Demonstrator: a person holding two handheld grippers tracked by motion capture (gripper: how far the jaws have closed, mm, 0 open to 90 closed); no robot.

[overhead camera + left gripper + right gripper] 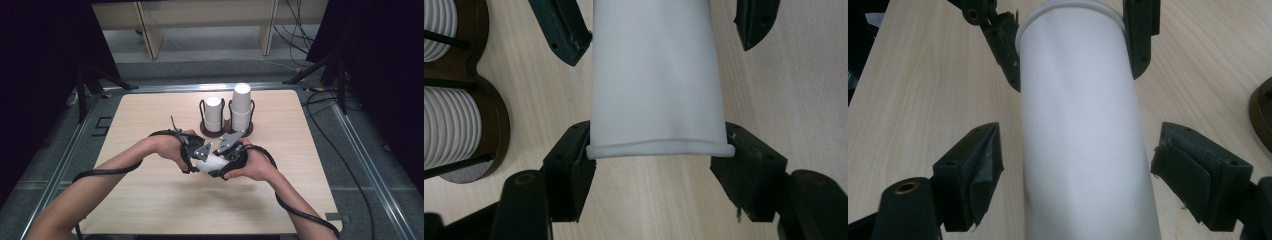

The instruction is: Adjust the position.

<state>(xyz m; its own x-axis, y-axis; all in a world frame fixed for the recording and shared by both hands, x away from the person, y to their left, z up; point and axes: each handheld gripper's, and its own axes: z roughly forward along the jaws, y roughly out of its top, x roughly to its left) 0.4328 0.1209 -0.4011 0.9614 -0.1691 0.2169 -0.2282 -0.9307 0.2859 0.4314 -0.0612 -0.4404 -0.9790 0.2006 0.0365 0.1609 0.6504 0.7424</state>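
**Passing a paper cup between two tools**

A white tapered paper cup [212,161] lies on its side in the air just in front of the dark wooden two-slot cup holder [226,129], which stands on the pale wood tabletop [150,200] with stacks of white cups in both slots. The left tool [659,150] is clamped on the cup at its rolled rim, one jaw pressing each side. The right tool [1075,160] straddles the narrower body of the same cup with its jaws apart, a clear gap showing on both sides.

The step in hand looks like a handover, or pulling a nested cup free. To do it well, the right tool should close gently and squarely across the cup body, since thin paper will likely crease under a hard squeeze. The left tool's grip at the rim should hold until the right one has firm contact. Both tools should stay aligned with the cup's long axis, so it does not twist or buckle.
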